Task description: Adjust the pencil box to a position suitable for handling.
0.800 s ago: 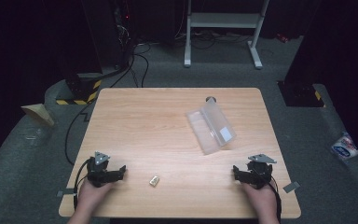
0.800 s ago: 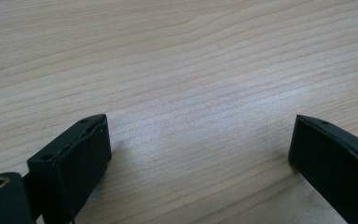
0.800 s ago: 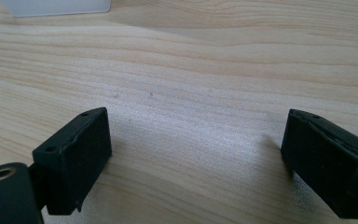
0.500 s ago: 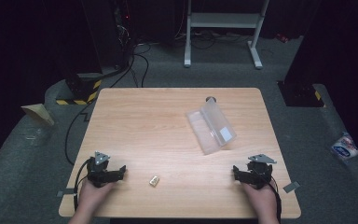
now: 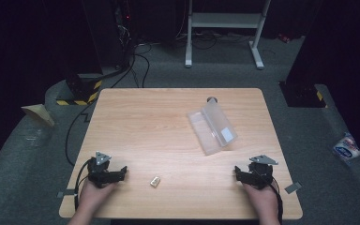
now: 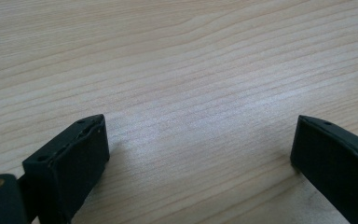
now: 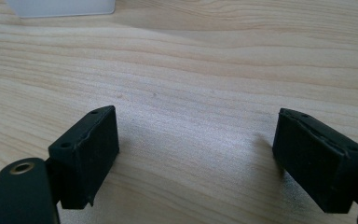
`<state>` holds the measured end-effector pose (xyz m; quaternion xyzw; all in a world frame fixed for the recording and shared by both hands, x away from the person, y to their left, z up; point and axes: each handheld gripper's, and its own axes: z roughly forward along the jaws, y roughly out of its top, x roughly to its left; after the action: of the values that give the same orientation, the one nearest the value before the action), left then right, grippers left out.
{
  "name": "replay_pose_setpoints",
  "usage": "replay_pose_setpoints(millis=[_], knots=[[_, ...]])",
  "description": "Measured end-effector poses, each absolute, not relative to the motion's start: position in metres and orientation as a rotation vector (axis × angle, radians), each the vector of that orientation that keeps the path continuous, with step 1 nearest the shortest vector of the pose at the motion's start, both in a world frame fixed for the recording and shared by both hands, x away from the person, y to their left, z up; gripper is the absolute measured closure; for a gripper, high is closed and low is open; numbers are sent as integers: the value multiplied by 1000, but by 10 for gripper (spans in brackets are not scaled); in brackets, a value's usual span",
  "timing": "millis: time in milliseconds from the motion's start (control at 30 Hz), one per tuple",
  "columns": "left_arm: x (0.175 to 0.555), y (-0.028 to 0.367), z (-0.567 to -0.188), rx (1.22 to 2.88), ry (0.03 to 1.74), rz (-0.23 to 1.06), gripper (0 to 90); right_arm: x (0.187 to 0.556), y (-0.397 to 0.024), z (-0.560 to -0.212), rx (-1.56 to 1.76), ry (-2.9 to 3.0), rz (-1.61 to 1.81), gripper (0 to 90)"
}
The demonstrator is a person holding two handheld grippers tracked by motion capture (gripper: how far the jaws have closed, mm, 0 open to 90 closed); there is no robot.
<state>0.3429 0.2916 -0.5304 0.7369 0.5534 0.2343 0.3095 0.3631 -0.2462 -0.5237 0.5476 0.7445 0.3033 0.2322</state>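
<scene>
Jaws of both the left gripper (image 5: 120, 172) and right gripper (image 5: 242, 174) stand apart, empty, resting on the tabletop (image 5: 159, 126). We note a clear plastic case (image 5: 212, 126) right of centre; likely light, stiff, slippery, so grip across its narrow sides.

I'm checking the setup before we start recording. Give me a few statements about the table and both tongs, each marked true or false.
1. Both tongs, left and right, are open and hold nothing. True.
2. The clear plastic case lies closer to the left tongs. False: it lies on the right half of the table, closer to the right tongs.
3. The small metal piece sits inside the case. False: it lies on bare wood near the front edge, closer to the left tongs.
4. Both tongs rest near the table's front edge. True.
</scene>
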Motion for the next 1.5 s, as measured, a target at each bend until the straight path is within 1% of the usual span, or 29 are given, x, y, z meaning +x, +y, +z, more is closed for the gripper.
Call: replay_pose_setpoints(millis=[200,333,600,767,933,1500], knots=[[344,292,-530,1963,1450,621,32,361,-247,-521,1493,2040,851,209],[344,292,-530,1967,1452,616,26,357,-246,-518,1475,2035,890,220],[345,290,-531,1959,1457,607,14,354,-230,-508,1434,2035,951,265],[345,290,-531,1959,1458,608,14,357,-218,-504,1405,2058,969,270],[344,290,-531,1961,1455,607,14,366,-209,-500,1406,2074,996,306],[345,291,-531,1964,1452,607,12,387,-175,-491,1347,2114,1011,344]])
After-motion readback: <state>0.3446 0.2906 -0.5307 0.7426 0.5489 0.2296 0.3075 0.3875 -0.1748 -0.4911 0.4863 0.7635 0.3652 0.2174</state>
